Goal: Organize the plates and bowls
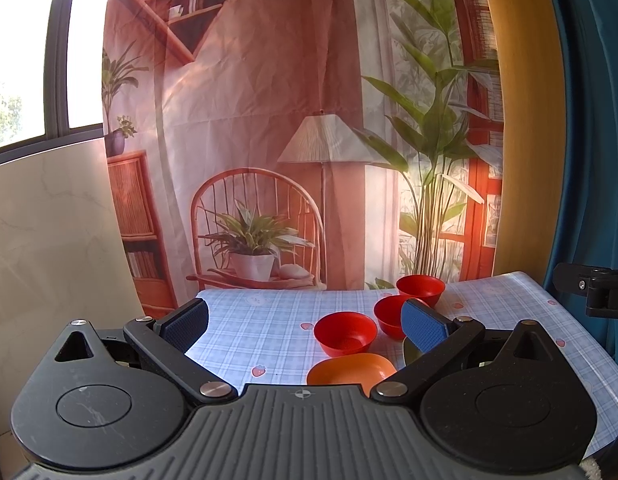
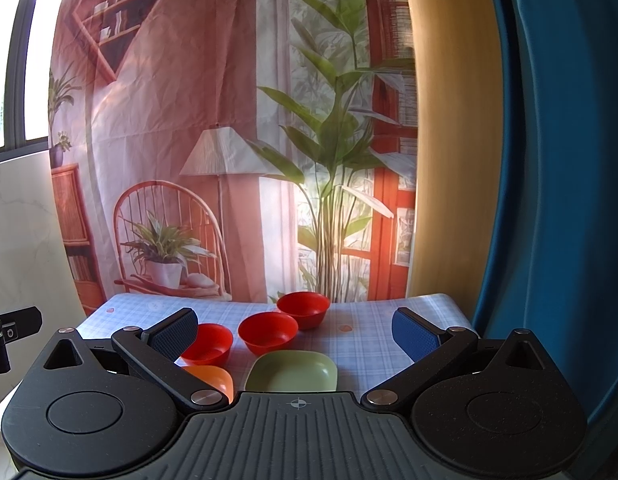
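Observation:
Three red bowls stand in a diagonal row on the checked tablecloth: near [image 1: 345,333] [image 2: 208,343], middle [image 1: 391,315] [image 2: 267,332], far [image 1: 420,289] [image 2: 303,309]. An orange plate [image 1: 351,369] [image 2: 211,377] lies in front of the near bowl. A green plate [image 2: 293,372] lies right of it; only its edge [image 1: 410,349] shows in the left wrist view. My left gripper [image 1: 305,326] is open and empty, above the table before the bowls. My right gripper [image 2: 295,334] is open and empty, above the green plate.
The table [image 1: 249,332] [image 2: 373,340] has a blue checked cloth with strawberry prints. A printed backdrop [image 1: 269,120] hangs behind its far edge. A blue curtain [image 2: 549,200] and a wooden post [image 2: 453,160] stand at the right. The other gripper's body shows at each view's edge [image 1: 597,292] [image 2: 9,332].

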Available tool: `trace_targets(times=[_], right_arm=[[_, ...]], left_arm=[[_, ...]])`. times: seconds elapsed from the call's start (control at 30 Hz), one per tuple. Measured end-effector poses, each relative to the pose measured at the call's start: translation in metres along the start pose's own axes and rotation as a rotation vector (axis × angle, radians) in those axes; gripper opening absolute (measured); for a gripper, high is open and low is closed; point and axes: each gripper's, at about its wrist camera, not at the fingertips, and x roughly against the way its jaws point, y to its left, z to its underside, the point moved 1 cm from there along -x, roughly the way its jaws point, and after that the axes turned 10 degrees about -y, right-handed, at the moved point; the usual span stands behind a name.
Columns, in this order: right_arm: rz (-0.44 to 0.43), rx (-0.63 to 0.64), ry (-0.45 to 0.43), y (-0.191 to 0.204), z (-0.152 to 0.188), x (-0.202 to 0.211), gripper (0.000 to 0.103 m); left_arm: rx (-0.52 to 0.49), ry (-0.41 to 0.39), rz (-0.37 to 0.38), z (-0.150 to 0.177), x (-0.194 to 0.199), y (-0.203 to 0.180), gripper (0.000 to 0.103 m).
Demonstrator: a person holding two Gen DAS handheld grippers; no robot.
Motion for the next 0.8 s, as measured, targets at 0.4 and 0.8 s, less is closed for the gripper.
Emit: trace_targets(times=[0.4, 0.8], right_arm=[[0.0, -0.001, 0.0, 0.0, 0.0, 0.0, 0.103], [-0.085, -0.139, -0.025, -0.015, 0.018, -0.011, 0.103]], left_arm=[[0.003, -0.003, 0.002, -0.001, 0.001, 0.0, 0.103], [-0.033, -0.042, 0.022, 0.008, -0.011, -0.006, 0.103]])
